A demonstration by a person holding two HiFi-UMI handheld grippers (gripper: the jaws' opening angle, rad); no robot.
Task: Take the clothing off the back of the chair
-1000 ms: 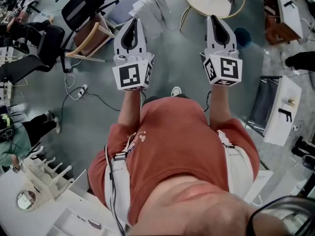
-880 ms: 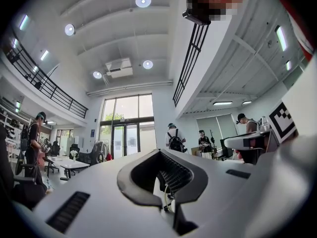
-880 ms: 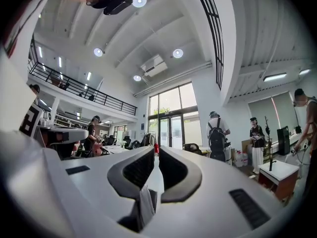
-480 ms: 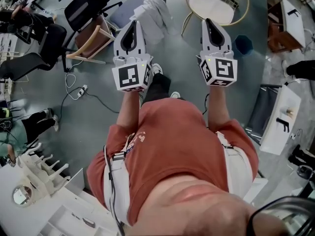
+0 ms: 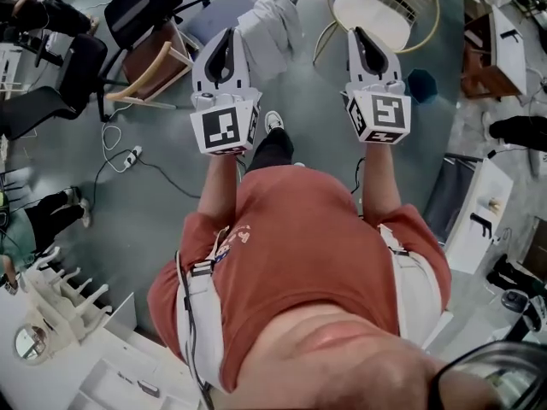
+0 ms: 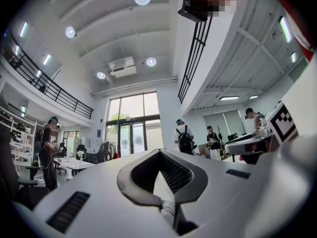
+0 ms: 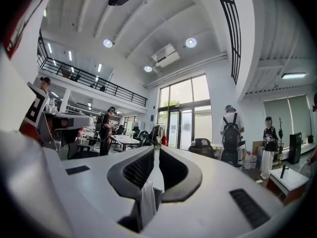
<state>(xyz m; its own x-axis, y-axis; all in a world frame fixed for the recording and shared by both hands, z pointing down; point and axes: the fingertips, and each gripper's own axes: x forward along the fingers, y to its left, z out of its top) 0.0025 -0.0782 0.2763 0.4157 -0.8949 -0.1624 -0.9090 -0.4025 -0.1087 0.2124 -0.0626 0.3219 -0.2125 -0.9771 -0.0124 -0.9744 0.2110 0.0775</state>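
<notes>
A pale grey-white garment (image 5: 272, 24) lies heaped at the top middle of the head view, next to a blue-grey seat (image 5: 208, 29); whether it hangs over a chair back I cannot tell. My left gripper (image 5: 227, 34) points toward it from just left, jaws together and holding nothing. My right gripper (image 5: 358, 34) is level with the left one, just below a gold wire chair with a cream seat (image 5: 373, 7), and is also shut and holds nothing. Both gripper views look out across the hall; the left gripper (image 6: 159, 151) and right gripper (image 7: 156, 150) each show closed tips.
A wooden chair (image 5: 152, 65) and black office chairs (image 5: 137, 7) stand at the upper left. A power strip with cable (image 5: 130, 155) lies on the grey floor. White desks (image 5: 483, 212) line the right side. Several people stand far off in the hall (image 7: 231, 133).
Both grippers have moved forward toward the garment and the wire chair. The person has stepped ahead, and a leg and shoe now show between the arms.
</notes>
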